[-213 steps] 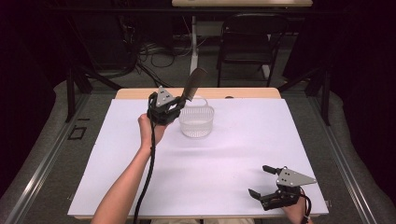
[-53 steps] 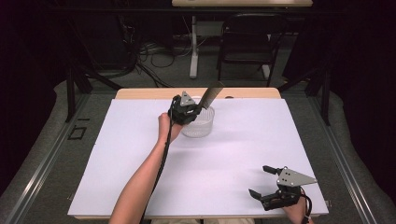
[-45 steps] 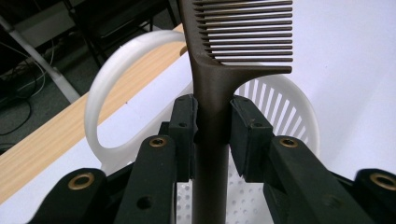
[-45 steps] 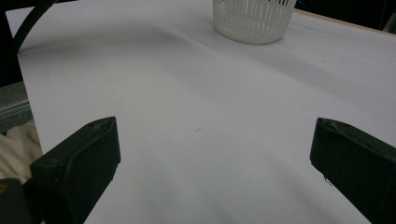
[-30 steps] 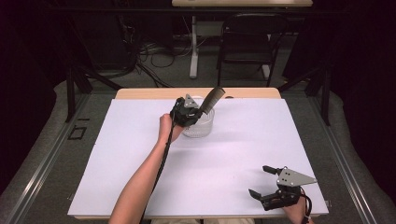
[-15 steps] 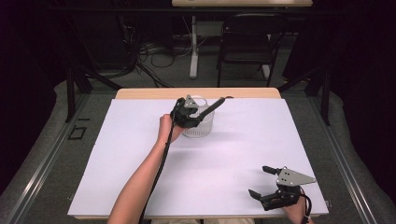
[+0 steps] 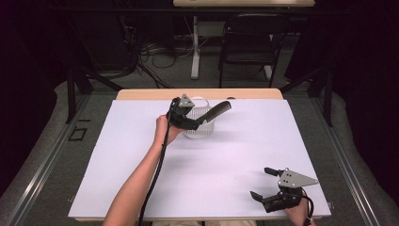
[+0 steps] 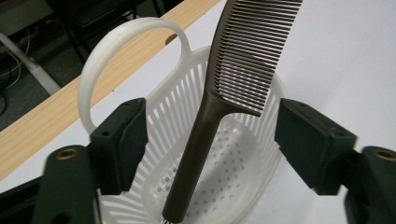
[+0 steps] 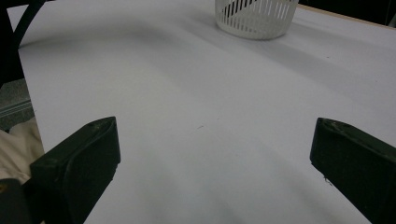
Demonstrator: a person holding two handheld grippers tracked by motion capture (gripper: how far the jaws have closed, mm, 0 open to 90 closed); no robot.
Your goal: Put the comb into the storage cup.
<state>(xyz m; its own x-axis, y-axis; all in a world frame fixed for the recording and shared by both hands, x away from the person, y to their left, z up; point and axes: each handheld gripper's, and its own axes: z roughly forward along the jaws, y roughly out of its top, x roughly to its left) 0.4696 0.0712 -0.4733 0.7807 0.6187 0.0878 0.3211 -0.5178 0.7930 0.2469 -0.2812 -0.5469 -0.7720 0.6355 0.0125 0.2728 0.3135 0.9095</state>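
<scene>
A dark brown comb [image 8: 243, 65] stands handle-down in a small white slotted basket [image 8: 161, 116], with its teeth leaning out over the rim. My left gripper [image 8: 210, 135] hangs over the basket with a jaw on each side of the comb, and neither pad touches it. Its jaws have just been opening and it is open. In the high view the comb [image 7: 217, 111] slants right out of the basket [image 7: 201, 132], beside the left gripper [image 7: 195, 121]. My right gripper [image 7: 259, 181] rests open near the front right of the table with nothing between its jaws [image 9: 210, 149].
A white sheet [image 7: 235, 150] covers the table, with a strip of bare wood [image 7: 141, 94] along the far edge. The basket has a looped handle [image 8: 126, 51] on its far side. A black chair [image 7: 249, 42] and cables lie beyond the table.
The left gripper's jaws have spread apart and let go of the comb. The comb has tipped from steep to a lower slant to the right. The right gripper has not moved.
</scene>
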